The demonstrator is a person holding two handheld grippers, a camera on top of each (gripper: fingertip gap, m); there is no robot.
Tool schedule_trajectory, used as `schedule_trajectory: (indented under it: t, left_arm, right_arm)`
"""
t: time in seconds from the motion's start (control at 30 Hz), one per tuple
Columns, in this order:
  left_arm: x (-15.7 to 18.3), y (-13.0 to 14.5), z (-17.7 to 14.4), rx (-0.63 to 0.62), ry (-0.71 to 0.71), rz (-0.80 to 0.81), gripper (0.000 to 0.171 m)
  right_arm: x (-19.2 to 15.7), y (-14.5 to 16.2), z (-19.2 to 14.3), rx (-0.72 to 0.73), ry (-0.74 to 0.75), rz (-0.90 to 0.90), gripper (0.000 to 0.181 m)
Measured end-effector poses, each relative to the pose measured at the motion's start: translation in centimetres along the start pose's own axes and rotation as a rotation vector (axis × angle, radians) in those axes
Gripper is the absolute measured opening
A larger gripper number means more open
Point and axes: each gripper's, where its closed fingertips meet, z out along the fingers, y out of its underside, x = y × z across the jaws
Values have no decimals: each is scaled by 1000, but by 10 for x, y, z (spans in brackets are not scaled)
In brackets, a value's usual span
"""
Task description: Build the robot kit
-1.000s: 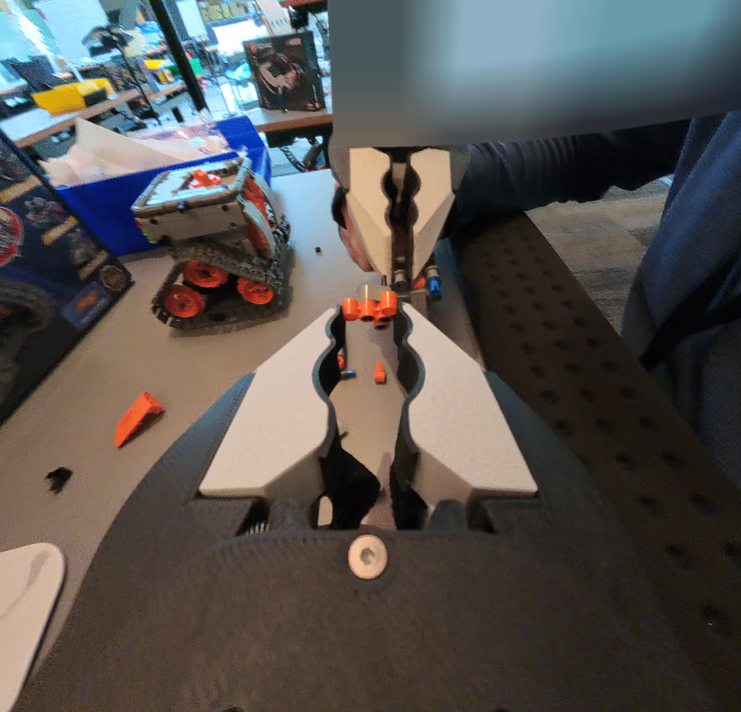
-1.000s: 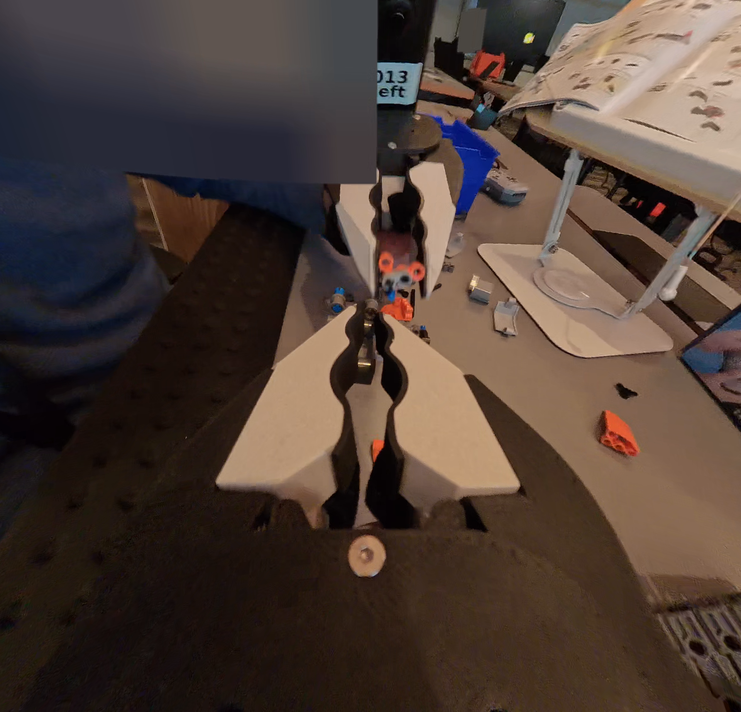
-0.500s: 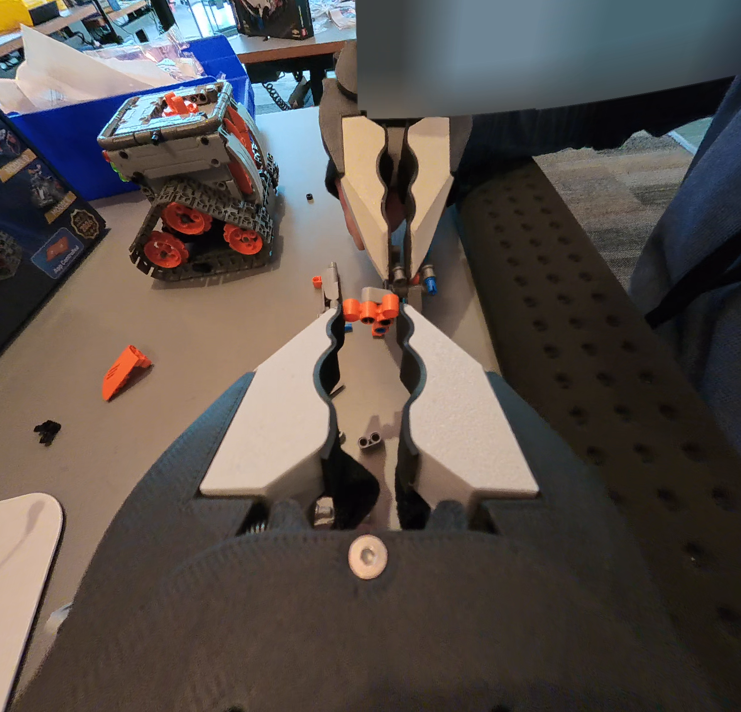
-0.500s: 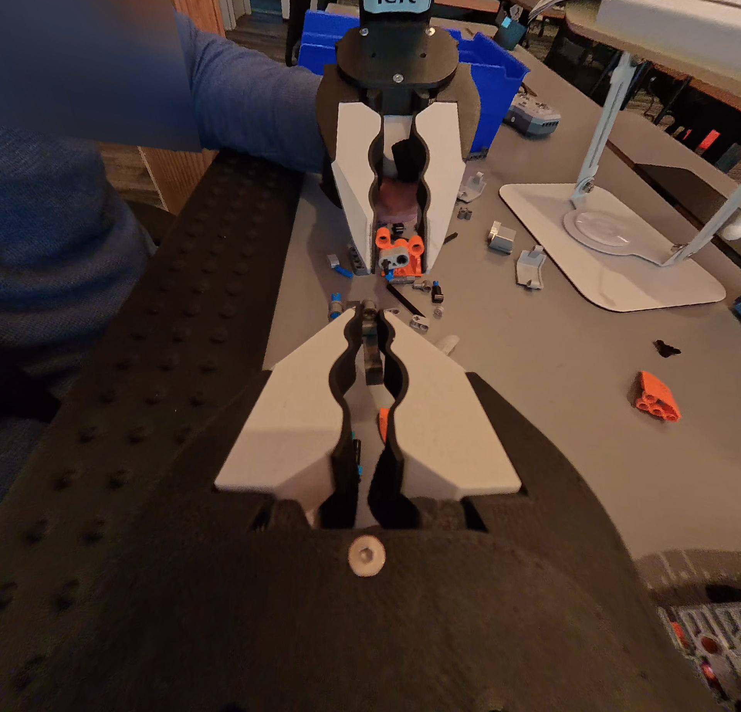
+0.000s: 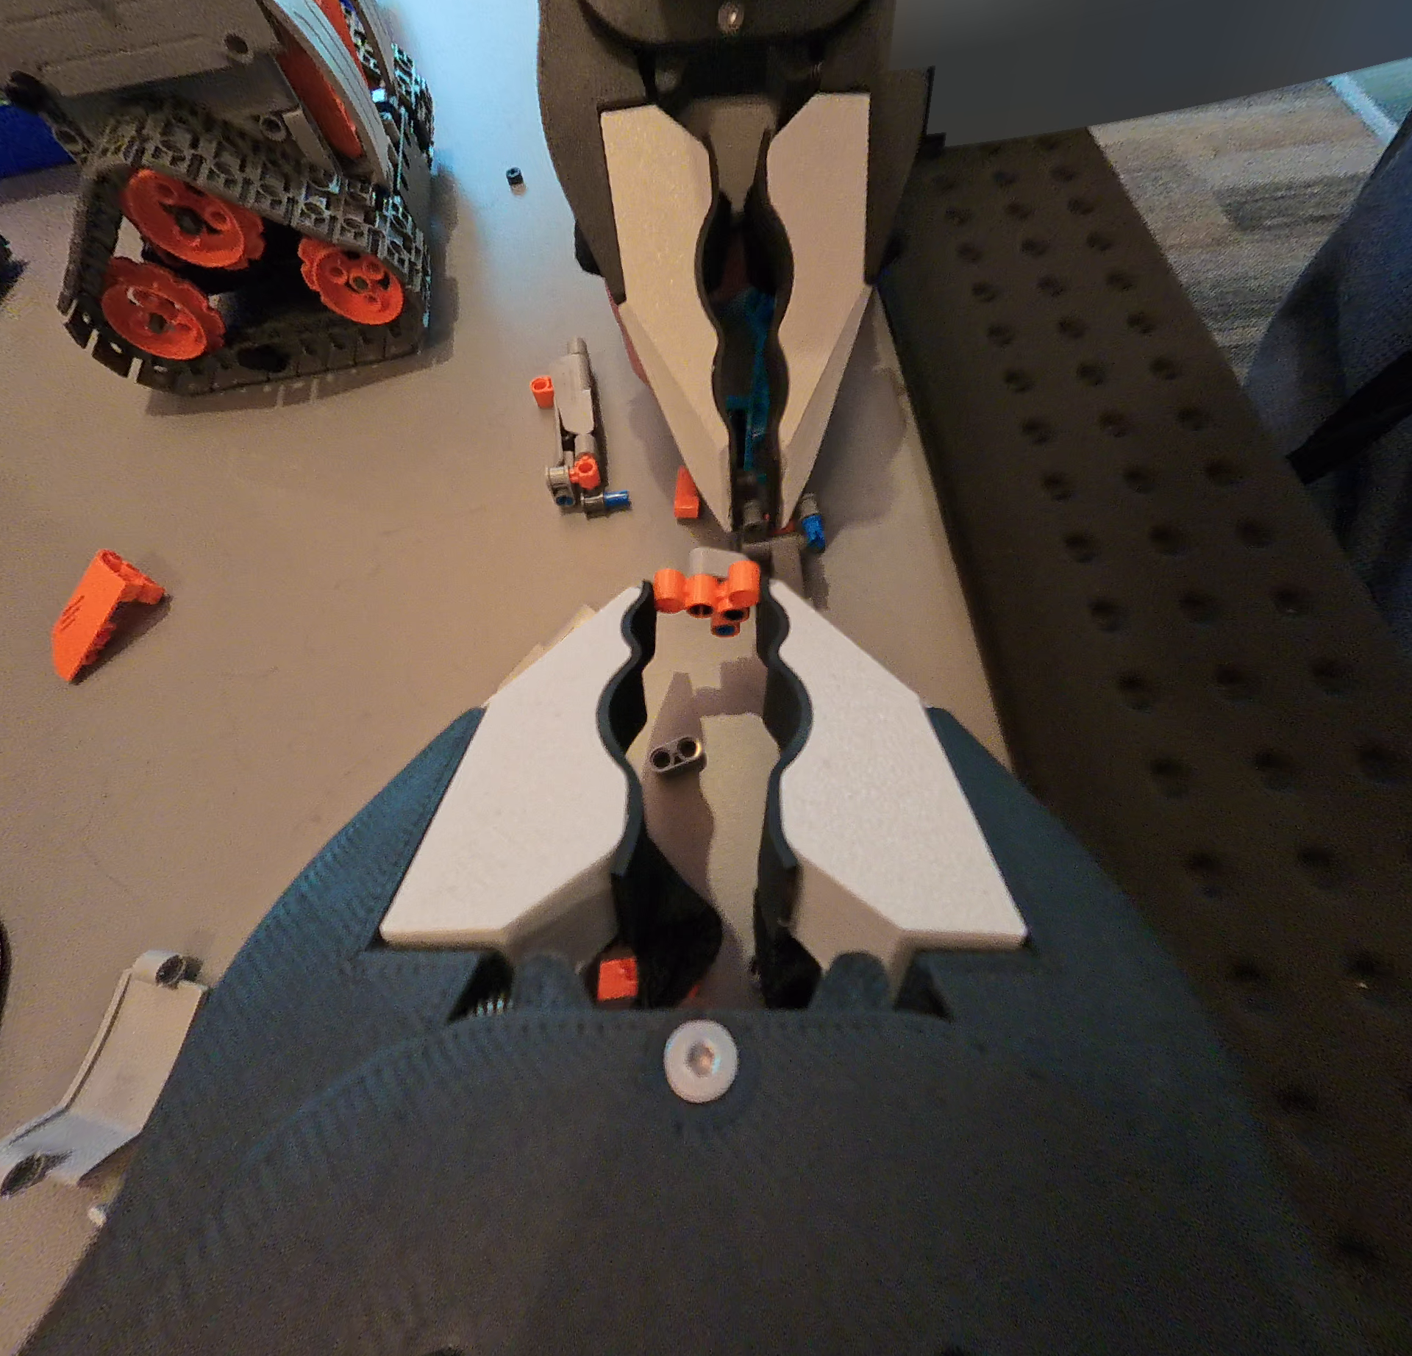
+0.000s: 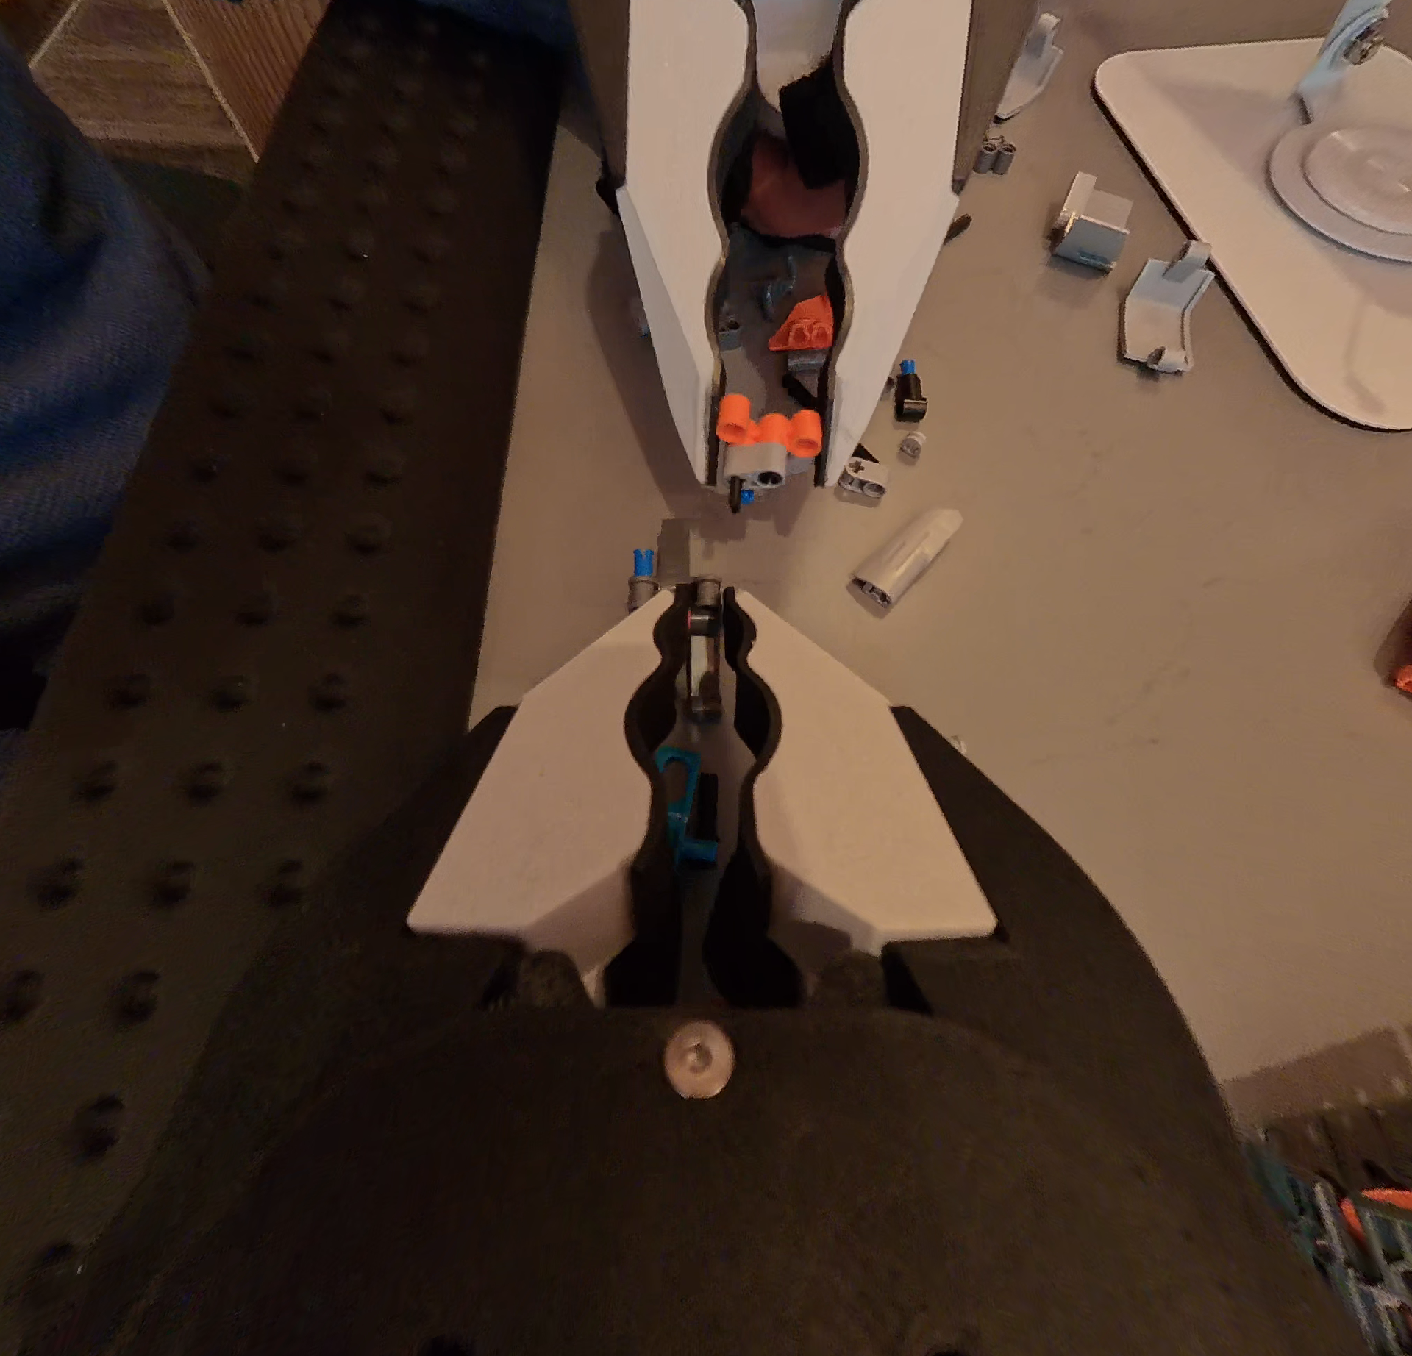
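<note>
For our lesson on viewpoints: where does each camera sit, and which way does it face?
Left wrist view: on the left tool, facing down at the table; it grips an orange connector.
Right wrist view: on the right tool, facing the left tool; it pinches a grey piece; a blue sleeve shows.
Shared: both tools, orange connector, table.

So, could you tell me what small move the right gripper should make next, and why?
Probably ease the right gripper straight forward a little. It is shut on a grey piece, and the left gripper is shut on an orange connector. The two parts face each other tip to tip, roughly in line, with only a small gap between them.
</note>
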Motion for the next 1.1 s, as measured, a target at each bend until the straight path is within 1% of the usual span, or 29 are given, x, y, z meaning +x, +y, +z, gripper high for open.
schedule_trajectory:
  t: [0.13, 0.3, 0.43, 0.57, 0.63, 0.7, 0.83, 0.9, 0.97, 1.03, 1.1]
  left_arm:
    - [1, -2, 0, 5, -3, 8, 24]
    - [3, -12, -3, 65, 1, 28, 24]
    - [9, -20, -5, 142, 49, 31, 24]
    - [10, -35, -12, 252, 60, 36, 24]
    - [11, -39, -14, 272, 73, 25, 24]
    - [11, -43, -15, 288, 84, 5, 24]
    - [11, -39, -13, 254, 85, -21, 24]
    - [8, -32, -10, 202, 59, -24, 24]
    - [11, -26, -7, 162, 69, -14, 24]
    - [13, -20, -3, 117, 67, -4, 25]
    - [16, -17, -1, 98, 72, 6, 25]
  right_arm:
    - [1, 1, -7, -11, 7, -5, 22]
    - [6, -5, -21, 28, 35, 7, 24]
    - [7, -18, -35, 80, 77, -1, 23]
    - [-1, -28, -39, 120, 101, -23, 21]
    - [-4, -34, -41, 150, 111, -35, 20]
    - [-2, -35, -42, 150, 129, -44, 20]
    - [3, -29, -49, 140, 144, -33, 19]
    - [1, -24, -50, 110, 133, -39, 21]
    - [-5, -16, -47, 64, 112, -44, 25]
    - [-8, -8, -41, 18, 111, -57, 27]
    - [-12, -1, -33, -24, 104, -62, 28]
